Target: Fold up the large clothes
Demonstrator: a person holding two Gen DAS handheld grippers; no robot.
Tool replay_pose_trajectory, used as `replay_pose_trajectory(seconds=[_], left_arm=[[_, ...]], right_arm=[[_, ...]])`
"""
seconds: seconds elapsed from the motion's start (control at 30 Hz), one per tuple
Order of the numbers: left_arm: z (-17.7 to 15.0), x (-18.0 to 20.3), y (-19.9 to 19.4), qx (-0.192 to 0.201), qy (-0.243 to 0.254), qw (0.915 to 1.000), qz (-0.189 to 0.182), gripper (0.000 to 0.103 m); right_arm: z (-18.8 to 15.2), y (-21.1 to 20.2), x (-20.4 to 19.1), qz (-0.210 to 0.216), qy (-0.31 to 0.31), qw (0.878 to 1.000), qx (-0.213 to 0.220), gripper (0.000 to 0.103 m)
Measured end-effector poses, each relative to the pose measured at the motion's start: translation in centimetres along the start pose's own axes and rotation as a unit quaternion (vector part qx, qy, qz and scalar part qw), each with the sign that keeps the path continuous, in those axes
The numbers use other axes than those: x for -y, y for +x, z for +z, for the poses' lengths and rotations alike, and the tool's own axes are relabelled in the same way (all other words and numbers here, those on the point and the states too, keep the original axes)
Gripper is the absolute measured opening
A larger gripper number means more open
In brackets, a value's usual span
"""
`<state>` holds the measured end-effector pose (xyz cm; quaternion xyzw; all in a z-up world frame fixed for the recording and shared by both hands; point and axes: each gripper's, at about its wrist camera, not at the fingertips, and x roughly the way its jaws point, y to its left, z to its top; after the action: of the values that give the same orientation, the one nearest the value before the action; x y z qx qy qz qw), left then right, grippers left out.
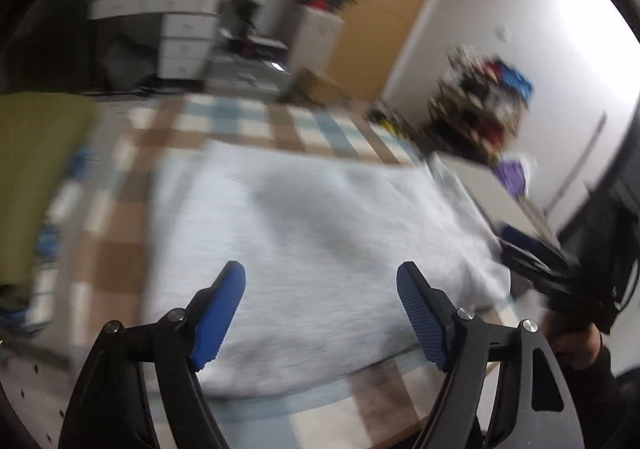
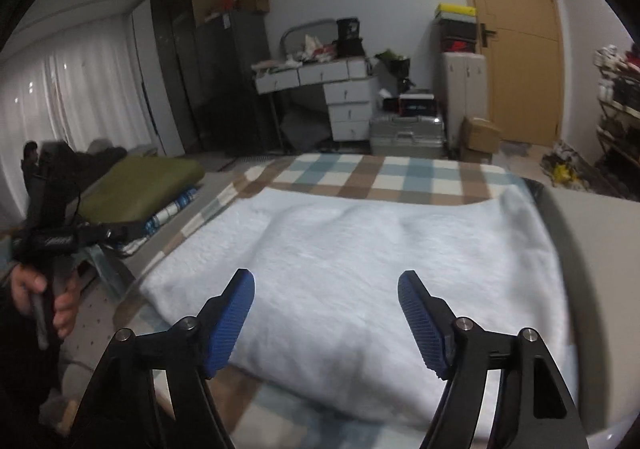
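The white folded garment [image 2: 352, 281] lies flat on the checked blanket [image 2: 400, 173], which covers the worktop. The left tongs [image 1: 320, 305] and the right tongs [image 2: 326, 313] both stand open above the garment's near edge, with nothing between their blue pads [image 2: 230, 329]. An olive cushion [image 2: 144, 185] rests at the left side.

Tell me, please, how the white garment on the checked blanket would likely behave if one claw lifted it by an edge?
The garment looks like soft, fluffy fabric with rounded folds, so it would probably droop and unfold rather than hold shape. Its fuzzy surface on the blanket suggests it would drag and bunch, not slide. It seems thick, perhaps fairly heavy.
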<state>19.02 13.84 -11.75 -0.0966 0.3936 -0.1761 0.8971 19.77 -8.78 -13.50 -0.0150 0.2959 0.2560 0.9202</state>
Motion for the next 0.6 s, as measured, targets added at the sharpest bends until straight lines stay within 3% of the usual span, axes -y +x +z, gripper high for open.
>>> replay_pose_trajectory(seconds=[0.1,0.17,0.33,0.4,0.5,0.57,0.6], left_arm=[[-2.0,-0.7,4.0,-0.054,0.016,0.9981,0.027,0.074],[-2.8,-2.2,6.5,-0.091,0.007,0.9936,0.067,0.075],[-2.8,-5.1,7.6,-0.091,-0.010,0.9954,0.030,0.079],[-2.8,-5.1,7.7,-0.091,0.015,0.9951,0.035,0.082],[-3.1,-4.7,7.7,-0.077,0.040,0.9957,0.033,0.083],[-3.6,-4.5,7.5,-0.070,0.039,0.9964,0.029,0.083],[-3.9,-4.1,7.6,-0.068,0.039,0.9965,0.028,0.083]], right_arm=[[-1.8,6.6,-1.2,-0.014,-0.014,0.995,-0.095,0.060],[-3.7,11.5,-0.8,-0.027,-0.002,0.987,-0.158,0.060],[-4.1,12.7,0.0,-0.032,-0.011,0.986,-0.163,0.062],[-4.2,12.5,-0.6,-0.041,-0.025,0.986,-0.162,0.062],[-3.2,10.5,-0.7,-0.018,-0.016,0.987,-0.159,0.054],[-2.6,7.5,0.0,-0.017,-0.003,0.992,-0.121,0.054],[-2.4,6.3,0.5,-0.036,0.001,0.994,-0.100,0.054]])
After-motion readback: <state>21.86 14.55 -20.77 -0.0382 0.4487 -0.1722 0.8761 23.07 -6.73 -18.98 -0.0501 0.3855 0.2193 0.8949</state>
